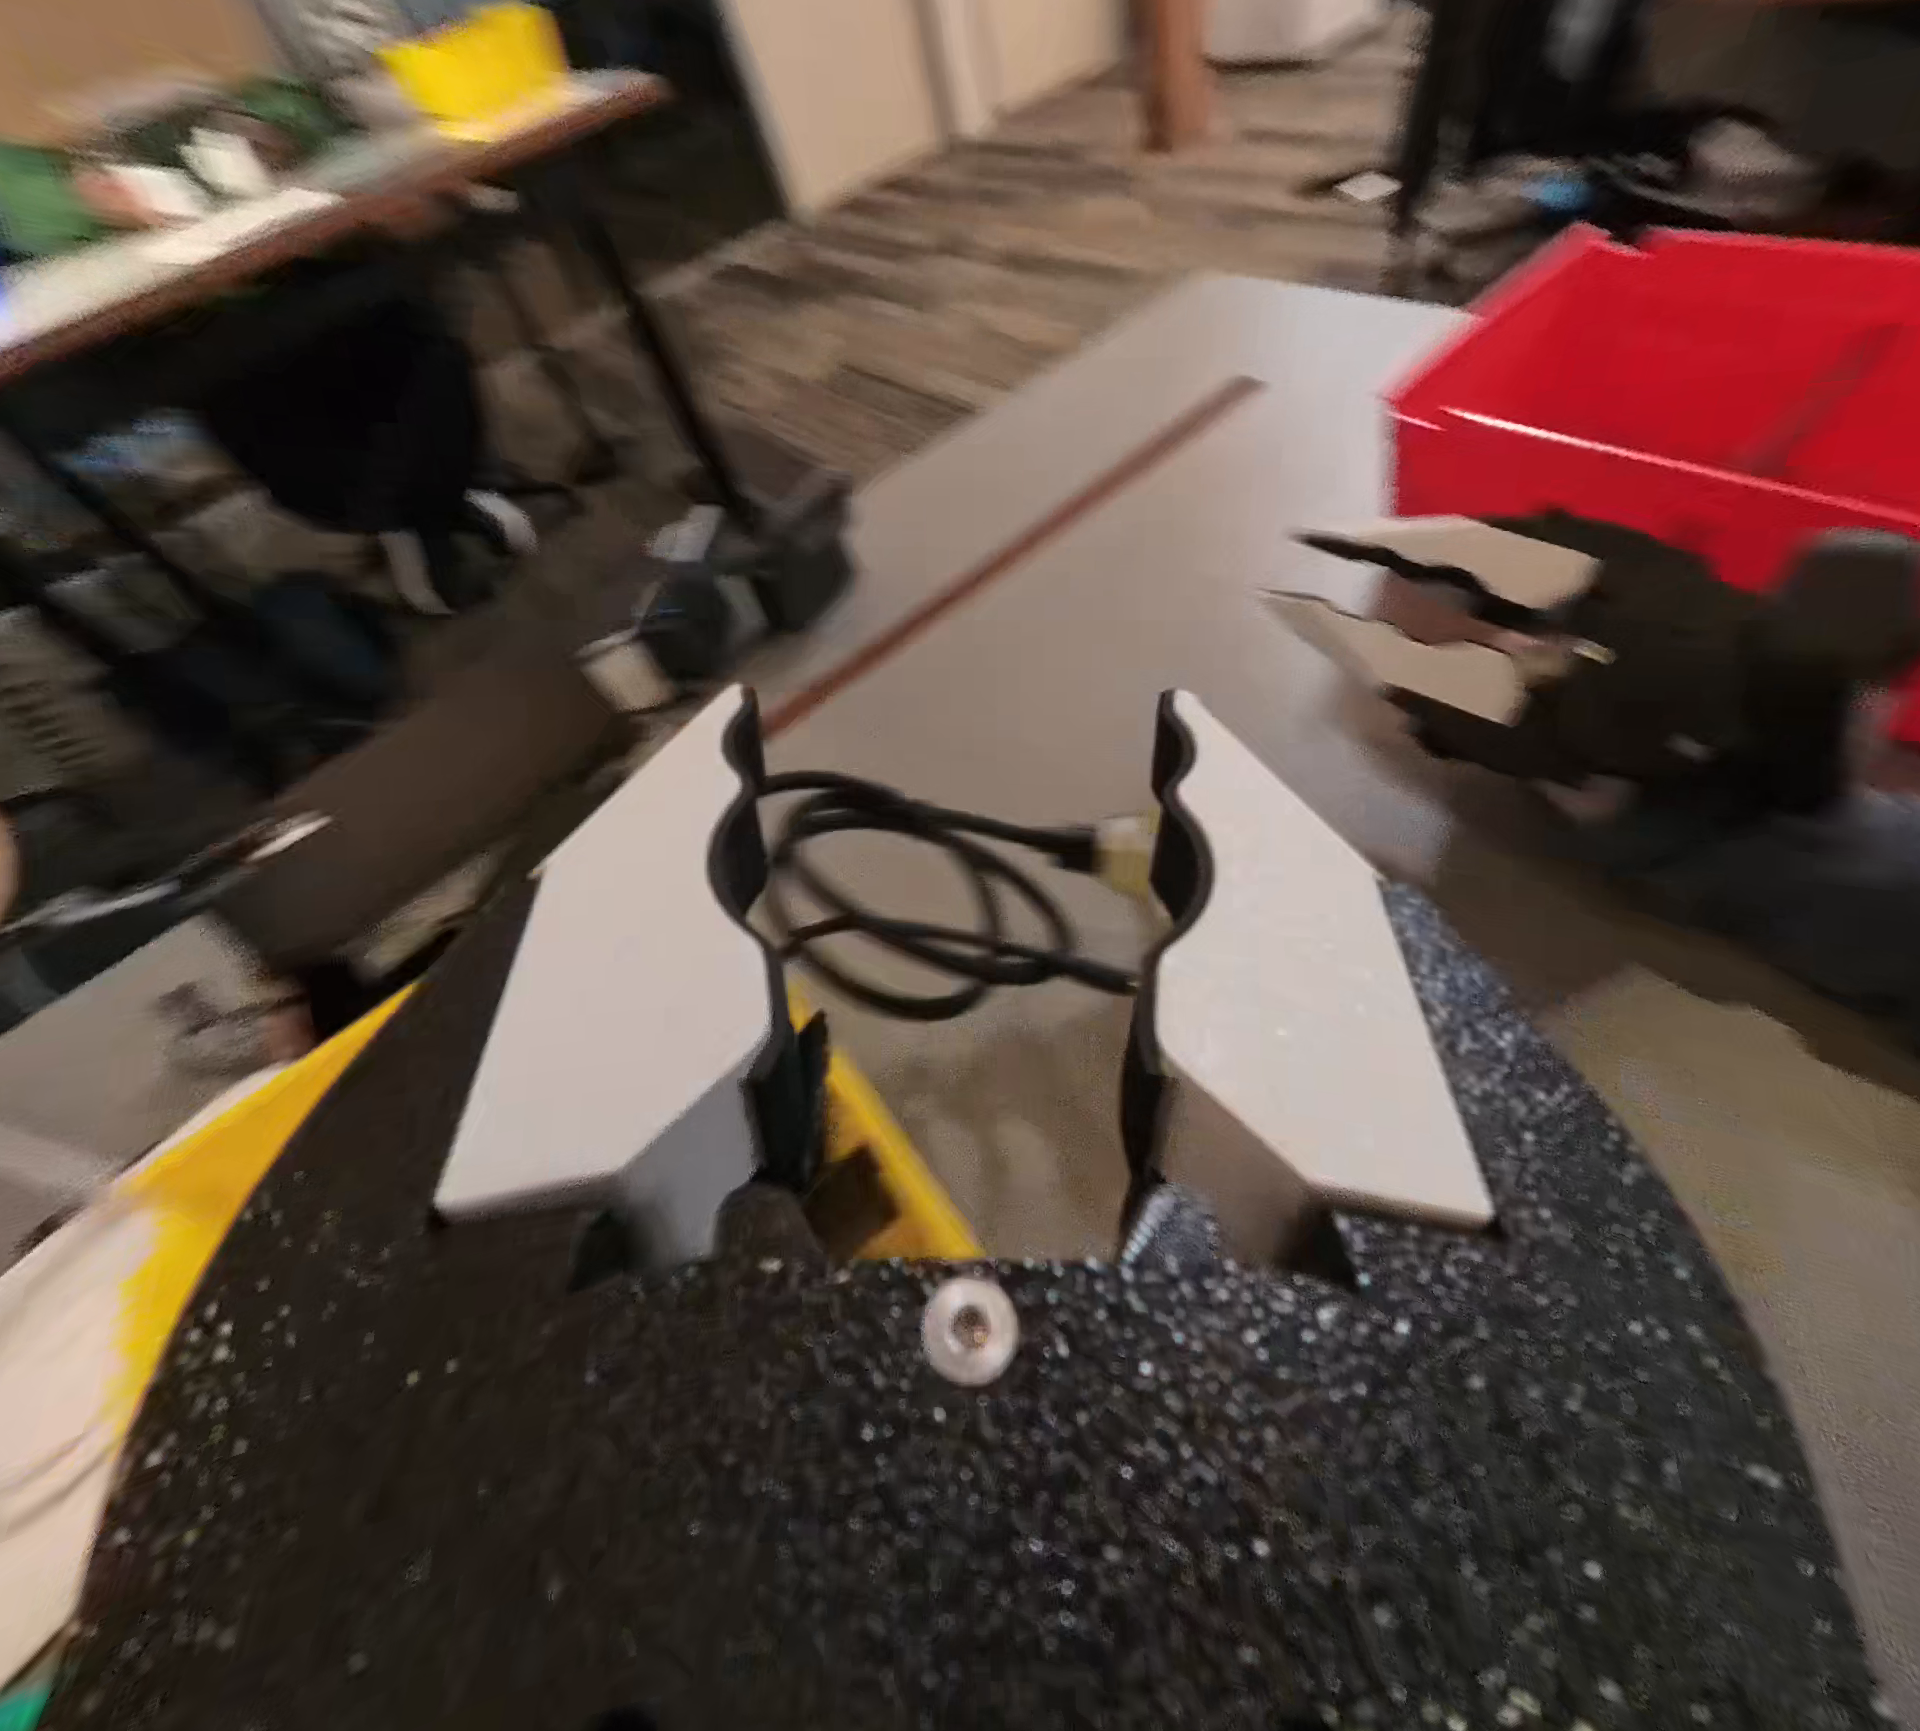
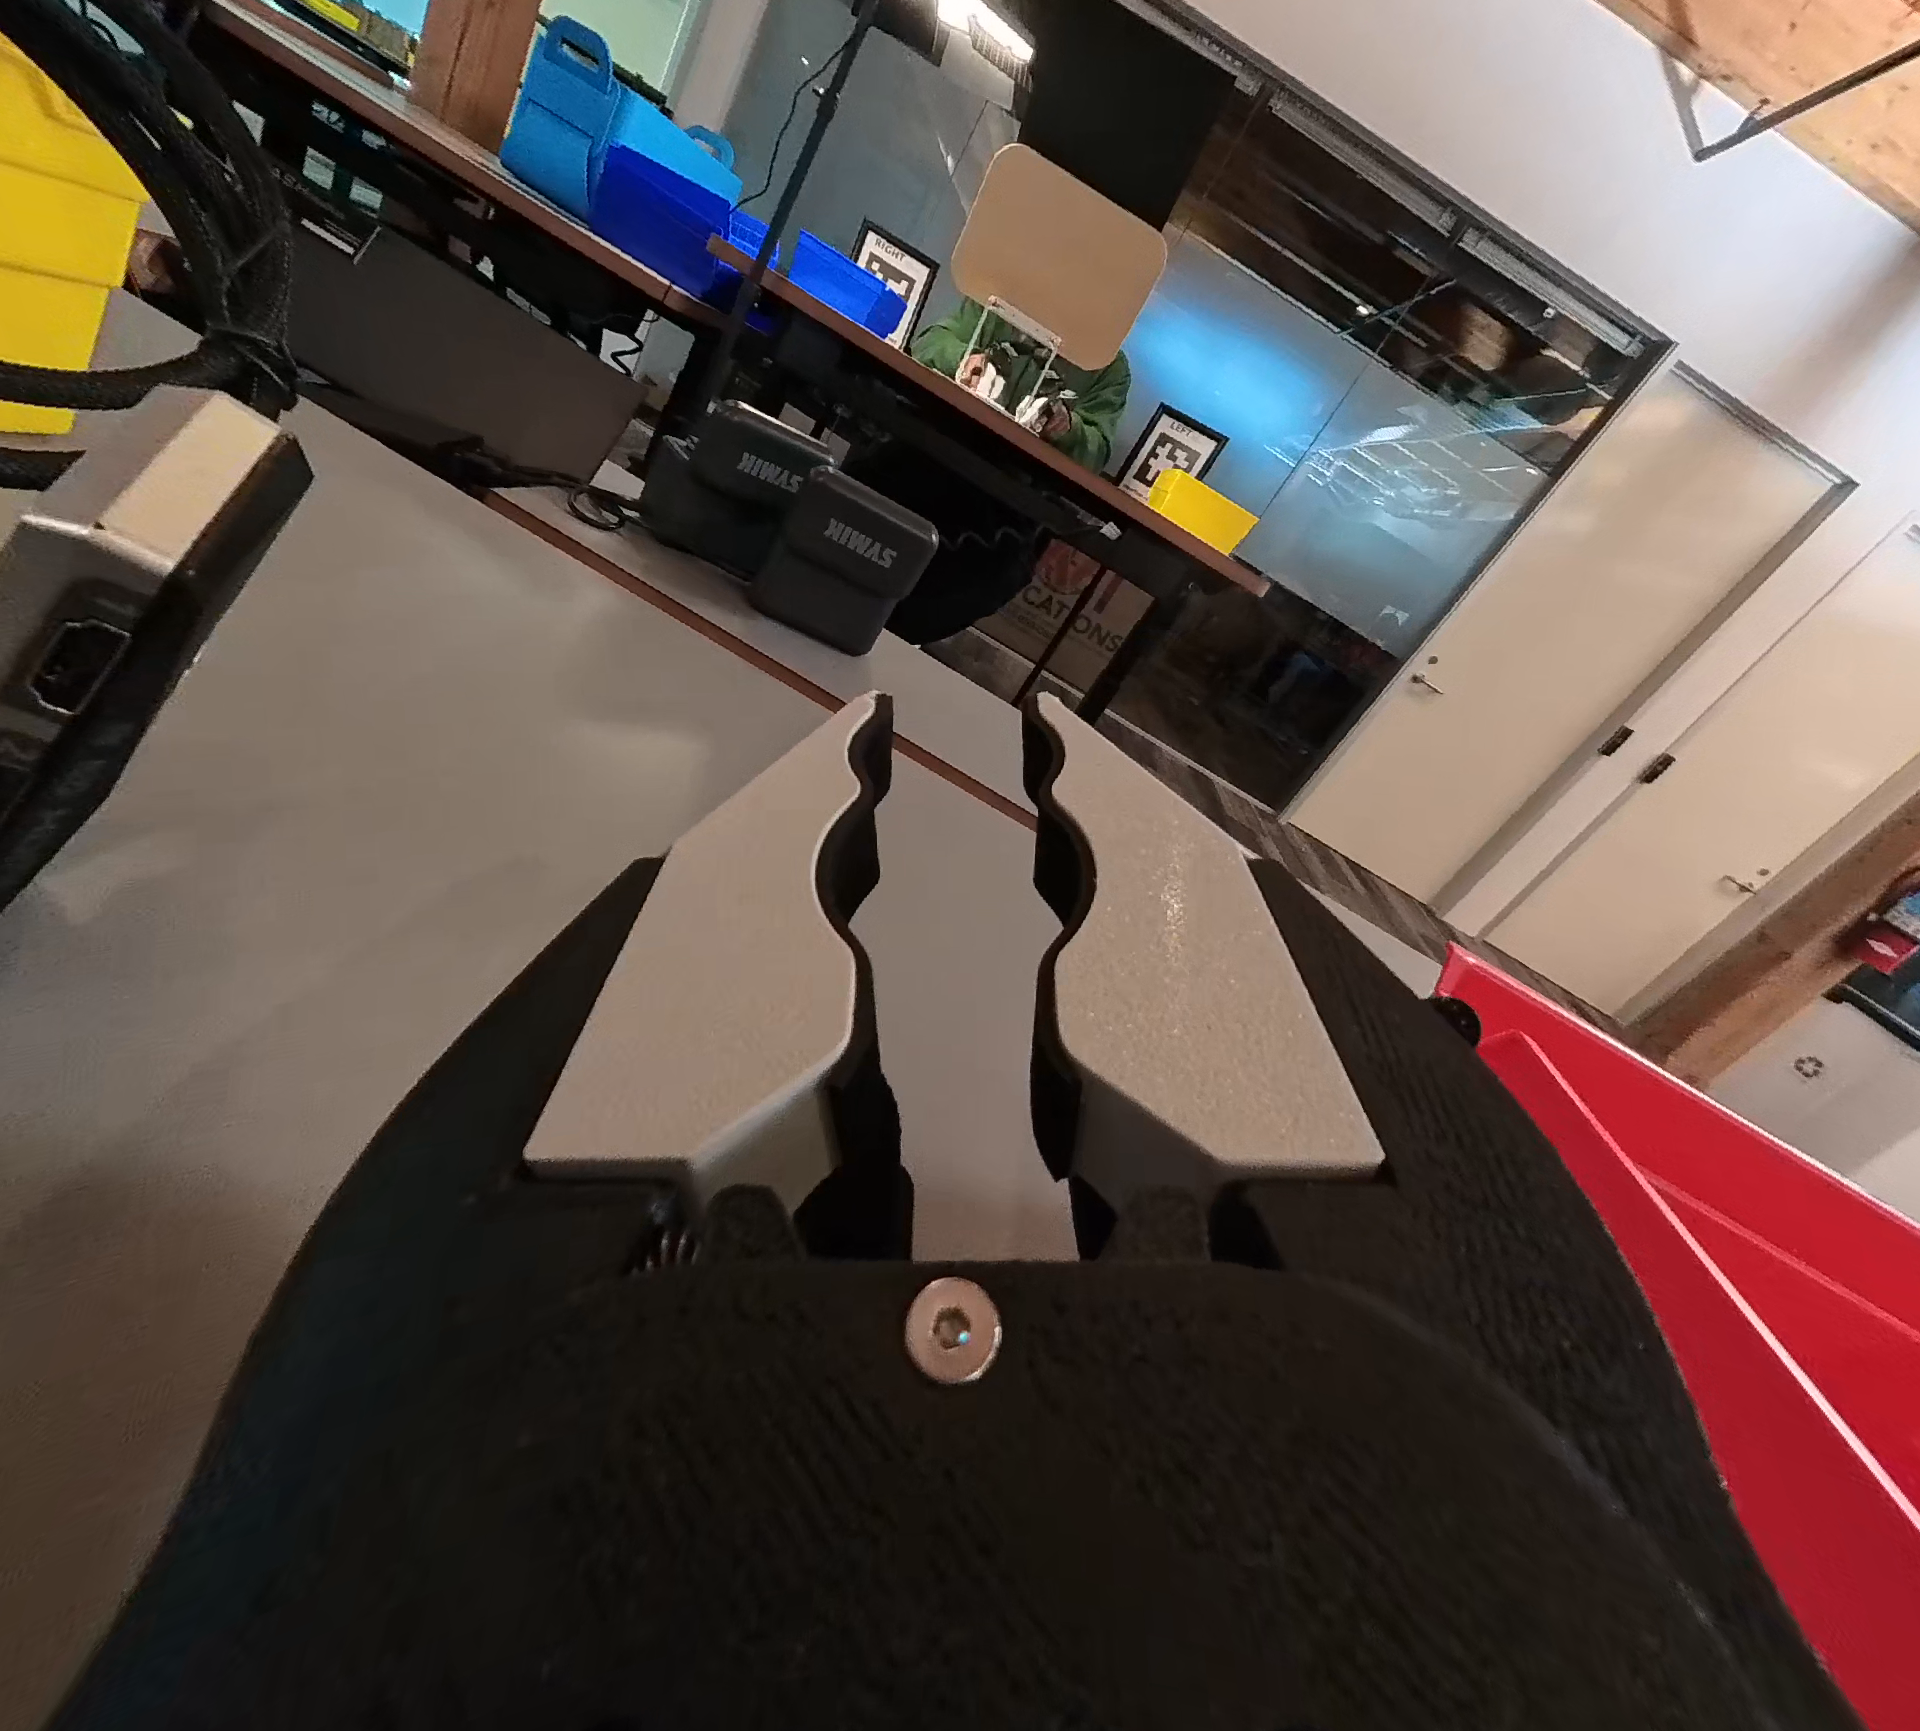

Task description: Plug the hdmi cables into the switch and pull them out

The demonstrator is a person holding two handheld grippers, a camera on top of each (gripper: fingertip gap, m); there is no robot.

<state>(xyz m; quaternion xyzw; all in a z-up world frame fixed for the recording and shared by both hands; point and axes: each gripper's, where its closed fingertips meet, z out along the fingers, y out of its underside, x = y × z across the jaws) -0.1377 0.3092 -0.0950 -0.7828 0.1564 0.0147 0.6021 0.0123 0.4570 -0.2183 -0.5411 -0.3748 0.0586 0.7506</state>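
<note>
A red bin point(image 1: 1662, 403) stands at the far right of the grey worktop point(image 1: 1091, 538), showing again as a red wall point(image 2: 1714, 1266) on the right in the right wrist view. A yellow bin point(image 2: 52, 227) sits at the left edge. Beyond the worktop's far edge lie two dark cases point(image 2: 810, 528), with a long table point(image 2: 582, 216) behind them carrying blue containers point(image 2: 623, 164) and a small yellow box point(image 2: 1205, 507). A person in a green top point(image 2: 1039, 382) sits at that table.
</note>
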